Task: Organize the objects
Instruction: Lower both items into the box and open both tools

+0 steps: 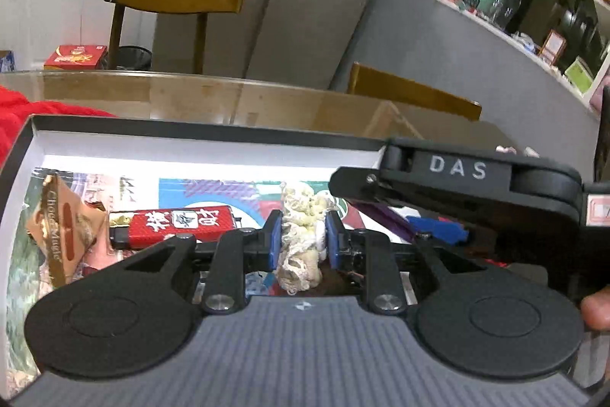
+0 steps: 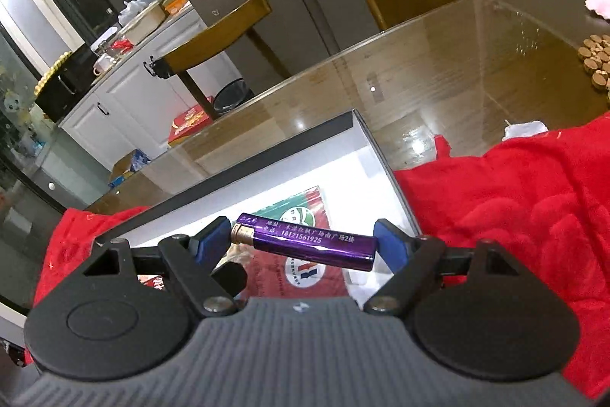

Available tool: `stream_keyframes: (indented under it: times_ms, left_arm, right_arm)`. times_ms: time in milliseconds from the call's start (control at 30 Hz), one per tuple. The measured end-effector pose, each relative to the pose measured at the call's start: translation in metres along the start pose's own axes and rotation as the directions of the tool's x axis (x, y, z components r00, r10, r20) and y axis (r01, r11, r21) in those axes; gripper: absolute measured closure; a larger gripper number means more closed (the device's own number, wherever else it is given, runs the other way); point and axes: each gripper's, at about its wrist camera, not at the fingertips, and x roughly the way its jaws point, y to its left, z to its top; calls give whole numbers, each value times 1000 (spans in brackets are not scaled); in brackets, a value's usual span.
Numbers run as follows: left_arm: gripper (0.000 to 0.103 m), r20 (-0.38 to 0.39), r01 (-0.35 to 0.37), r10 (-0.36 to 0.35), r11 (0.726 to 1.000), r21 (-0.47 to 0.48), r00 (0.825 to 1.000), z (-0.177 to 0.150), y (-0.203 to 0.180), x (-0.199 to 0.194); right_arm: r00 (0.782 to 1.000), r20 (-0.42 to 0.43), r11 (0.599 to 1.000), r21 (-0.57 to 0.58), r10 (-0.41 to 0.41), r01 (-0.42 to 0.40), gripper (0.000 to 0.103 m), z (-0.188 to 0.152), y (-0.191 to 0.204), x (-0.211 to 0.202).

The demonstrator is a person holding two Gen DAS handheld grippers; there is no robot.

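— Between my left claw pads sits a cream lace scrunchie, pinched tight at its middle so the bunched fabric bulges above and below the pads. I hold it over the open box, just right of the red lighter that already lies inside with the gold snack packet further left.

— And your right claw?

— Spread wide, yet clamped endwise on the purple lighter: one pad at its metal head, the other on its base. I judge the lengthwise grip keeps it level for laying flat in the box, whose white floor and printed sheet lie directly beneath it.

— What can't you make out?

— The box's near wall is hidden under both claw bodies. In the left view my right claw covers the box's right corner. The red cloth runs out of frame, and the small round pieces far to the right are too small to name.
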Motion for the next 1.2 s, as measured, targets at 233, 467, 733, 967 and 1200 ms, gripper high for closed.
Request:
stream_keyframes:
  times_ms: [233,467,733,967,1200]
  left_arm:
    - [75,9,-26,26,999,35,1000,-2,-4,6]
    - [75,21,-53,52,998,38,998,-4,-4,3]
    - [45,40,-75,73,995,65,997,-6,-9,-2]
    - [33,31,-64,61,995,71,998,-2,-7,-7]
    - [33,91,-116,106,986,118,990,4,-16,-30]
  right_arm:
    - [1000,-4,1000,-5,-1,1,21,-1,2,-1]
    - [1000,-12,1000,-19,2,-2,21,1,2,0]
    - [1000,-11,1000,-29,-11,11,18,1,3,-1]
    - [999,-19,999,-6,33,-33,15,4,1,-6]
    - [997,50,998,-42,56,-54,14,10,13,-37]
